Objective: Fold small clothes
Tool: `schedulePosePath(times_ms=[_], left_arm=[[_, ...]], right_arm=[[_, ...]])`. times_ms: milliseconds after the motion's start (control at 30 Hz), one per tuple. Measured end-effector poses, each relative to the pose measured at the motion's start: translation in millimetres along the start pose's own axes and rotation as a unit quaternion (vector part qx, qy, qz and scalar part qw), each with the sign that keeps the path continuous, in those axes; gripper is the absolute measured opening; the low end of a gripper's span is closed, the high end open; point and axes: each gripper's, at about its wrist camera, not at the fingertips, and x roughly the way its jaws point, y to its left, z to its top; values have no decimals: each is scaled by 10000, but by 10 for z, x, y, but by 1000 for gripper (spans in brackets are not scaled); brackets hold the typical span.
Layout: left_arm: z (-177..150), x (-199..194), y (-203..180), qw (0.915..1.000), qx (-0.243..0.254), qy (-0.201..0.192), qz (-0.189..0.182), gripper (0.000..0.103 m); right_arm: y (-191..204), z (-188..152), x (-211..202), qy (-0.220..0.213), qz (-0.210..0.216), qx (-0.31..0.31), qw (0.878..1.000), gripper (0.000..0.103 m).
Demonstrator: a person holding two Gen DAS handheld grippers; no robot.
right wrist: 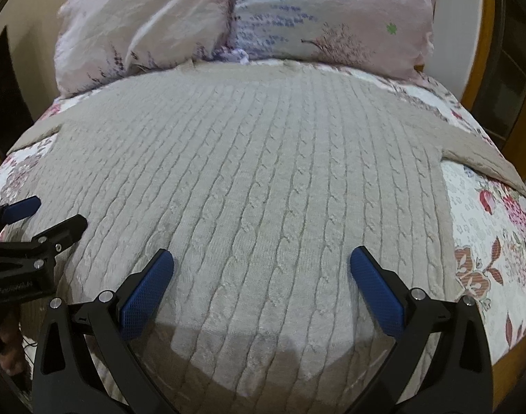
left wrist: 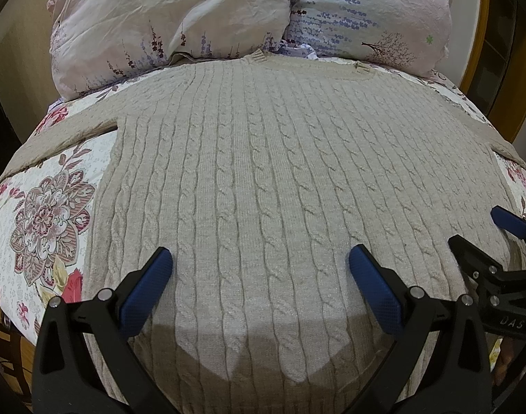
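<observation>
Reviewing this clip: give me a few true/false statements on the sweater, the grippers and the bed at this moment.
1. The sweater lies spread flat, sleeves out to both sides. True.
2. The left gripper is shut on the hem. False: its jaws stand wide open, holding nothing.
3. The right gripper is open above the sweater. True.
4. The sweater is plain smooth knit. False: it is cable knit.
5. Two pillows sit beyond the collar. True.
6. The bedcover is solid blue. False: it is floral.
</observation>
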Motion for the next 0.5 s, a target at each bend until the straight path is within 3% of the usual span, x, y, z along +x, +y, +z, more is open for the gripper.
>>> schedulePosePath(times_ms=[133, 233, 300, 333, 367, 433, 500], left_arm=[[65, -48, 142, 9995, -54, 39, -299, 101], [194, -174, 503, 9978, -490, -404, -187, 101], [278, -220, 822, 9937, -849, -724, -101, 101], [328, -212, 1025, 9907, -1078, -813, -148, 101], [358, -188, 1151, 9892, -1197, -822, -197, 101], [437, -115, 1386, 9873, -1382, -744, -242, 101], [525, 13, 1649, 9875, -1485, -512, -131, 101]], right_arm=[[-275, 86, -78, 8, 614, 5, 9981, 102], [-1107, 240, -345, -688, 456, 1166, 9897, 102], [-1873, 288, -443, -960, 100, 2269, 9691, 96], [-2352, 271, -448, -976, -18, 3000, 9489, 89], [-2709, 235, -421, -933, -28, 3555, 9300, 79], [-3314, 128, -340, -865, 41, 4500, 8888, 71], [-3670, 57, -254, -805, 4, 4982, 8633, 66]])
